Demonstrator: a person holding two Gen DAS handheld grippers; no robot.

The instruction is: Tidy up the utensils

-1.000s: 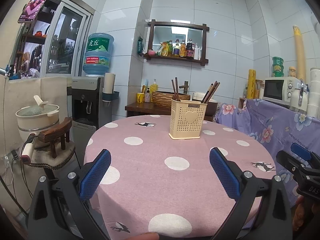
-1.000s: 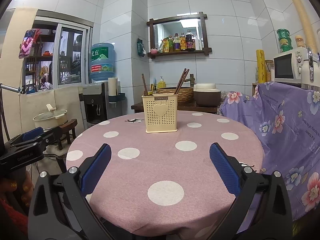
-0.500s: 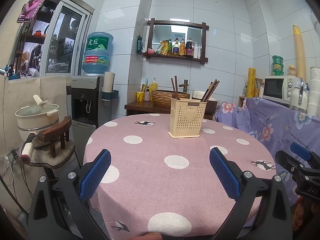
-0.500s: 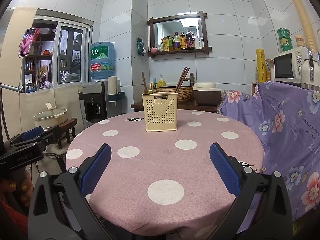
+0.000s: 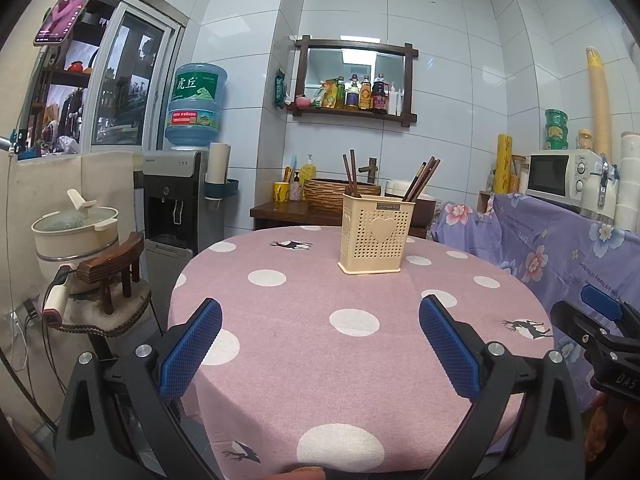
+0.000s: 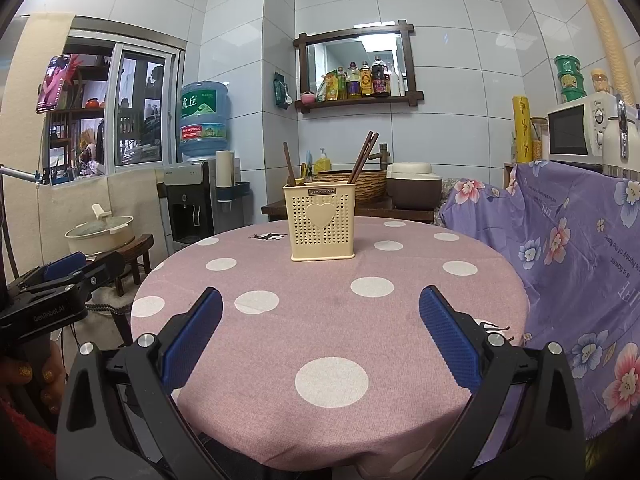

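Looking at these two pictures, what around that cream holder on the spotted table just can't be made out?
- Lower ends of the chopsticks: both views, hidden by the utensil holder walls.
- The holder's inner compartments: both views, its front wall blocks them.
- Small brand label on its rim: too small to read reliably.
- Table near edge: left wrist view, cut off behind the left gripper fingers.

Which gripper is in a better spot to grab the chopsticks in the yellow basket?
Probably the right gripper: the cream perforated plastic utensil holder with brown wooden chopsticks sits almost straight ahead of it. For the left gripper, the holder is off to the right.
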